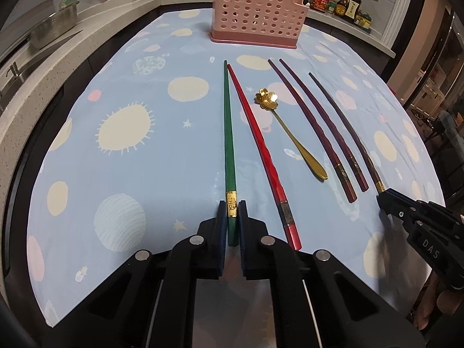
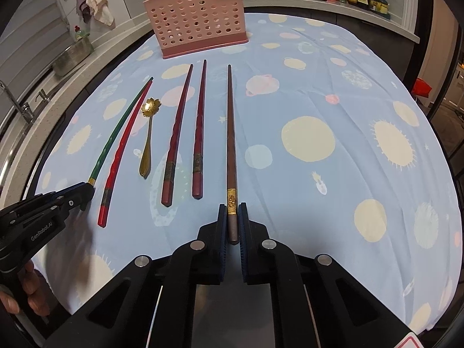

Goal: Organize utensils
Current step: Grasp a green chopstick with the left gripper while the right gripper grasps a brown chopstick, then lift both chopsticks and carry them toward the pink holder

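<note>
My left gripper (image 1: 232,207) is shut on the thick end of a green chopstick (image 1: 228,133) that lies on the blue cloth. A red chopstick (image 1: 258,142) lies just right of it. Then come a gold flower-head spoon (image 1: 285,129) and two dark red chopsticks (image 1: 316,133). My right gripper (image 2: 233,210) is shut on the gold-banded end of a brown chopstick (image 2: 230,127), the rightmost utensil. Each gripper shows in the other's view, the right gripper (image 1: 384,198) at the edge of the left wrist view and the left gripper (image 2: 87,191) at the edge of the right. A pink perforated holder (image 1: 256,11) stands at the far side.
The table wears a blue cloth with planets (image 2: 333,110). A metal colander (image 1: 53,24) and a sink tap (image 2: 24,107) sit on the counter to the left. Sauce bottles (image 1: 345,1) line the back right counter. A hand (image 2: 32,284) grips the left tool.
</note>
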A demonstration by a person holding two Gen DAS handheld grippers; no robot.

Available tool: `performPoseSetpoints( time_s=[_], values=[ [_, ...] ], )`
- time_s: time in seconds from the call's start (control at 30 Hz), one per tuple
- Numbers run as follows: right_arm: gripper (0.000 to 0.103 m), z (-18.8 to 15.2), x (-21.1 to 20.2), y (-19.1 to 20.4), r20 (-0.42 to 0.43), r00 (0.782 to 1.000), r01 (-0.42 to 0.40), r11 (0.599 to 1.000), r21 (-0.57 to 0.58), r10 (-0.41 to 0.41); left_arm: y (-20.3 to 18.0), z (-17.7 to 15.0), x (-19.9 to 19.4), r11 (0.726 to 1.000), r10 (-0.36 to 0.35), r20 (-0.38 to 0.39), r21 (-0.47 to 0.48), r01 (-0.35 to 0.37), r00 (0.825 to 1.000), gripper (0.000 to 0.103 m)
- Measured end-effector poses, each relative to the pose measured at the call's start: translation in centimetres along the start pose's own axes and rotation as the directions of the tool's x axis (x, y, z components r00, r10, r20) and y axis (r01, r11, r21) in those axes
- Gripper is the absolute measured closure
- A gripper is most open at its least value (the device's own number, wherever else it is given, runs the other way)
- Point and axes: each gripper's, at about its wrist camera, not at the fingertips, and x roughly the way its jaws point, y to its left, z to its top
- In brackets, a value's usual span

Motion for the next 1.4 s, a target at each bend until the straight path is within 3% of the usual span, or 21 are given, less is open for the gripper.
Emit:
performPoseSetpoints(
  time_s=[0.53,0.83,1.13,1.4],
  values=[
    [0.096,-0.3,-2.3,-0.2,0.031,0.999,-0.028,0.999,0.027,0.027,1.0,-0.4,-2.3,0.998,-0.053,0.011,-0.046,0.053,0.999,0.096],
    [0.096,0.6,-6.1,-0.4,0.113,0.992,-0.056,0.997,0.047,0.051,1.1,0.8,-6.6,0.995,-0.072,0.091,-0.06,0.077,0.993,0.096],
    [0.096,4.3,-11.5,-0.8,0.26,0.963,-0.088,0.994,0.067,0.068,1.4,3.9,-11.1,0.993,-0.08,0.204,-0.073,0.096,0.976,0.096],
    [0.096,8.6,-14.2,-1.3,0.356,0.932,-0.108,0.992,0.07,0.076,1.5,8.3,-14.1,0.994,-0.066,0.313,-0.066,0.091,0.948,0.096]
  ],
)
